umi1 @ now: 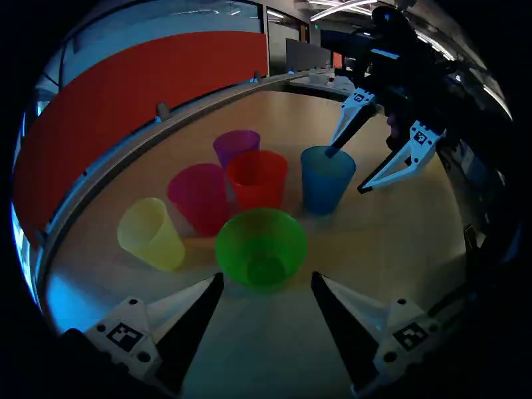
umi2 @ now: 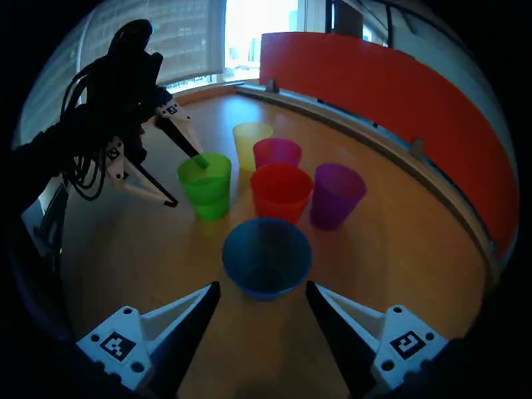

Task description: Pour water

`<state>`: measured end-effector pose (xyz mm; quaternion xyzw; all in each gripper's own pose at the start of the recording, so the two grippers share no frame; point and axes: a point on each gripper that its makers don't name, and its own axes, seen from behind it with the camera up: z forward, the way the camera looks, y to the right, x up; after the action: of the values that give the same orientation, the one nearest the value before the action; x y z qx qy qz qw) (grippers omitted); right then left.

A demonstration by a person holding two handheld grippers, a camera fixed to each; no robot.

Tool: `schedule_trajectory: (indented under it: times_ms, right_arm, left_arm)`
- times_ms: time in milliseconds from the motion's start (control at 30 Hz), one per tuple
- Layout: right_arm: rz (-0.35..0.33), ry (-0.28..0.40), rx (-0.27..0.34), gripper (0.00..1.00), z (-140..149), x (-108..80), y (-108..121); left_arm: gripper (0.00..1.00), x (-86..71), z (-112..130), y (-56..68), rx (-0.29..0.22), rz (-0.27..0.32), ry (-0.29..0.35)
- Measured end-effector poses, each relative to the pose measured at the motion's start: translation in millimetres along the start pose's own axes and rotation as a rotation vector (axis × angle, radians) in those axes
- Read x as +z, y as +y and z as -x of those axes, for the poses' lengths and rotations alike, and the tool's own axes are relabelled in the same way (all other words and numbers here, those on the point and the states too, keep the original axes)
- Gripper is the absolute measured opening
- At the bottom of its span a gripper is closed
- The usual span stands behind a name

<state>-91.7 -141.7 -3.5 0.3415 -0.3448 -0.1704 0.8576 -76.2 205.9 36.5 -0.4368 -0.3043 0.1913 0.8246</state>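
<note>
A pale wooden table (umi2: 405,266) runs beside a long red partition (umi2: 412,93), with a bright window (umi2: 259,26) beyond. Coloured plastic cups cluster on the table. The left gripper (umi1: 266,278), fingers apart, faces the green cup (umi1: 261,247). The right gripper (umi2: 261,287), also spread, faces the blue cup (umi2: 266,258).

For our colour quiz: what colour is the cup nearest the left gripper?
The cup is green, clearest in the left gripper view.
</note>
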Motion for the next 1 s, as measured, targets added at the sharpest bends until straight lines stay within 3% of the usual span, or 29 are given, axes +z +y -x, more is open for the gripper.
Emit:
schedule_trajectory:
  times_ms: [700,900,1000]
  right_arm:
    - [0.092,0.042,0.060,1.00,26,-48.8,-7]
    - [0.118,0.062,0.093,1.00,30,-59.0,-7]
    - [0.141,0.076,0.101,1.00,32,-63.3,-5]
  left_arm:
    - [0.98,-67.3,27,0.4,-0.095,-0.142,0.068]
    - [0.98,-83.3,31,-2.6,-0.121,-0.203,0.099]
    - [0.98,-90.5,33,-4.5,-0.108,-0.247,0.117]
